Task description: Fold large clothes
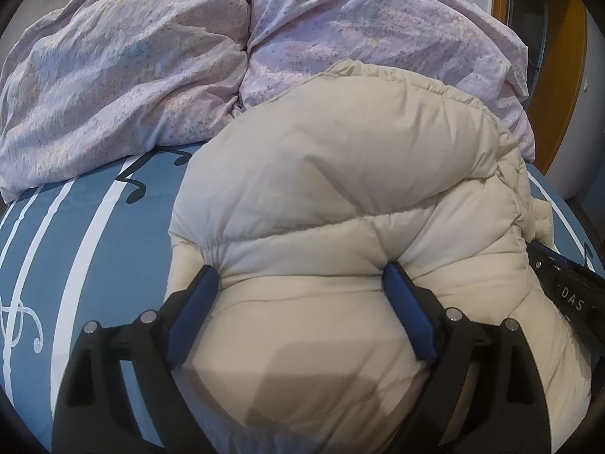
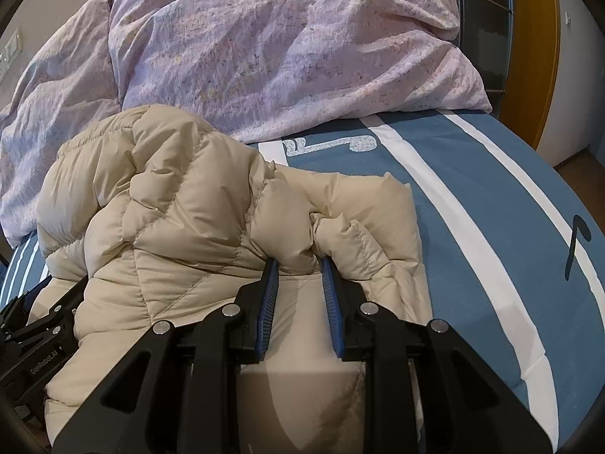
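A cream puffer jacket lies bunched on the bed. In the left wrist view my left gripper stands wide, its blue pads on either side of a thick bulge of the jacket, and the tips dent the padding without pinching it. In the right wrist view the jacket is heaped to the left, with a flatter panel to the right. My right gripper is narrowly shut on a puckered fold of that jacket at its fingertips. The other gripper's black body shows at each view's edge.
The jacket rests on a blue bed sheet with white stripes and music-note prints. A crumpled lilac duvet is piled behind the jacket. An orange door frame and wooden floor lie past the bed's right edge.
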Demonstrator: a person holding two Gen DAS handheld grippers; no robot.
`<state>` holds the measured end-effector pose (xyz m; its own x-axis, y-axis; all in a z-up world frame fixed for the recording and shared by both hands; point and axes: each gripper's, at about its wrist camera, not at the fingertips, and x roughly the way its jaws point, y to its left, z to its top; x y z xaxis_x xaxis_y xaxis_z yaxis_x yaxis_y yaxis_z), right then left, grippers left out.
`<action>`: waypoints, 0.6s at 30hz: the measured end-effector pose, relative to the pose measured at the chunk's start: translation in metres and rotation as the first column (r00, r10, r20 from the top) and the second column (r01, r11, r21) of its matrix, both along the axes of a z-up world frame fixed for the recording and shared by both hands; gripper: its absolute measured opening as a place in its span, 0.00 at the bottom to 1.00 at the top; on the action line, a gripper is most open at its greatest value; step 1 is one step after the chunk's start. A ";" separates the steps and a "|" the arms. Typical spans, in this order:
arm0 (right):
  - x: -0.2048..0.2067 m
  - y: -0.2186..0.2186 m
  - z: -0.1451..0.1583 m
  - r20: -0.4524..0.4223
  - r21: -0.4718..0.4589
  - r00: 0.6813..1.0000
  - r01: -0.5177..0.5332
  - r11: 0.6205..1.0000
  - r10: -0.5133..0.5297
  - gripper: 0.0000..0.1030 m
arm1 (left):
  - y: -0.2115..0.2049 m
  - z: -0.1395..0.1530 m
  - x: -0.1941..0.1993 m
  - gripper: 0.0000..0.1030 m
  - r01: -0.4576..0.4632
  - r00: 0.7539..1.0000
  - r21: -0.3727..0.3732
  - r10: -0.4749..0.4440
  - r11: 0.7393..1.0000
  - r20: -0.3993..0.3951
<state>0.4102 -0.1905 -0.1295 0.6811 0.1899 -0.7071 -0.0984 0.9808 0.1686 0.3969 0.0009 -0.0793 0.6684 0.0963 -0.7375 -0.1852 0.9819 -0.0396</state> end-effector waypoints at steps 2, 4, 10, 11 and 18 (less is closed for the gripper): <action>0.000 0.000 0.000 0.000 0.004 1.000 0.000 1.000 0.000 0.24 | 0.000 0.000 0.000 0.87 0.000 1.000 0.000 0.000 1.000 0.000; 0.001 -0.001 0.000 0.000 0.006 1.000 0.001 1.000 -0.001 0.24 | 0.000 0.000 0.000 0.87 0.000 1.000 0.000 0.000 1.000 0.000; 0.001 -0.001 0.000 0.002 0.011 1.000 0.004 1.000 -0.004 0.24 | 0.000 0.000 0.000 0.88 0.000 1.000 -0.001 0.000 1.000 0.000; 0.001 -0.001 0.000 0.002 0.010 1.000 0.004 1.000 -0.004 0.24 | 0.000 0.000 0.001 0.88 0.000 1.000 0.000 0.000 1.000 0.000; 0.000 -0.002 0.001 0.004 0.015 1.000 0.004 1.000 -0.004 0.24 | 0.001 0.000 0.001 0.88 -0.001 1.000 -0.002 0.001 1.000 0.000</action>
<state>0.4103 -0.1921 -0.1290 0.6848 0.1977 -0.7014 -0.0951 0.9785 0.1830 0.3981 0.0018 -0.0793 0.6683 0.0953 -0.7378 -0.1858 0.9817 -0.0415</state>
